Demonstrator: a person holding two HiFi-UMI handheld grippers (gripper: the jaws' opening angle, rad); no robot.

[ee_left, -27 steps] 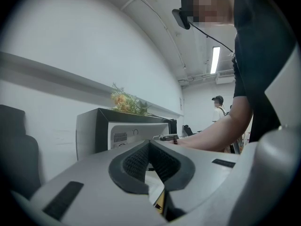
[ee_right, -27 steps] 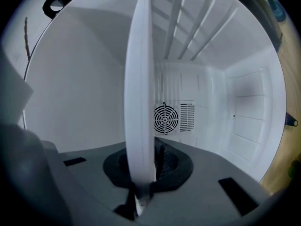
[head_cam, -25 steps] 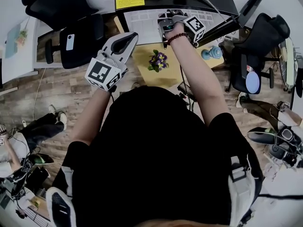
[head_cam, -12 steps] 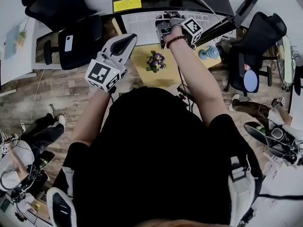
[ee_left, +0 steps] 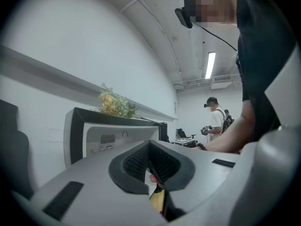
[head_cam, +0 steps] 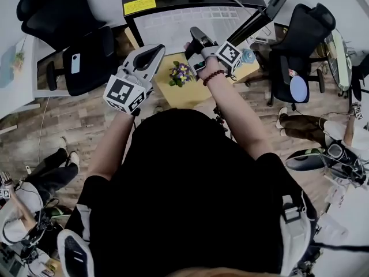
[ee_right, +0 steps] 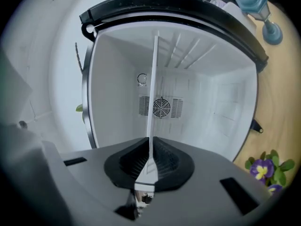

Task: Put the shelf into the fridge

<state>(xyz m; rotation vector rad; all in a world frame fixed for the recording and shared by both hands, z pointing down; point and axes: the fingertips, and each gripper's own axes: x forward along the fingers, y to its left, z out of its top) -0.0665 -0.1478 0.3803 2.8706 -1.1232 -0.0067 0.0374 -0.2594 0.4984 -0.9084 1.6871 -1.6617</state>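
Observation:
The small fridge [ee_right: 113, 5] stands open, its white inside showing a round fan vent [ee_right: 161, 107]. My right gripper [ee_right: 149, 161] is shut on the shelf [ee_right: 152, 93], a thin white plate seen edge-on that reaches from the jaws toward the fridge's opening. In the head view the right gripper [head_cam: 196, 39] is just in front of the fridge [head_cam: 173, 25]. My left gripper [head_cam: 151, 55] is held up to the left, away from the fridge. In its own view the left gripper [ee_left: 151, 161] is shut with nothing in it.
A low yellow table [head_cam: 190, 91] in front of the fridge carries purple flowers [head_cam: 180, 72] and a blue vase [head_cam: 248, 55]. The fridge door [head_cam: 271, 7] hangs open at the right. Office chairs [head_cam: 86, 51] stand on both sides. Another person [ee_left: 216, 121] stands far off.
My right gripper has drawn back a little from the fridge opening with the shelf and turned. The left gripper has hardly moved.

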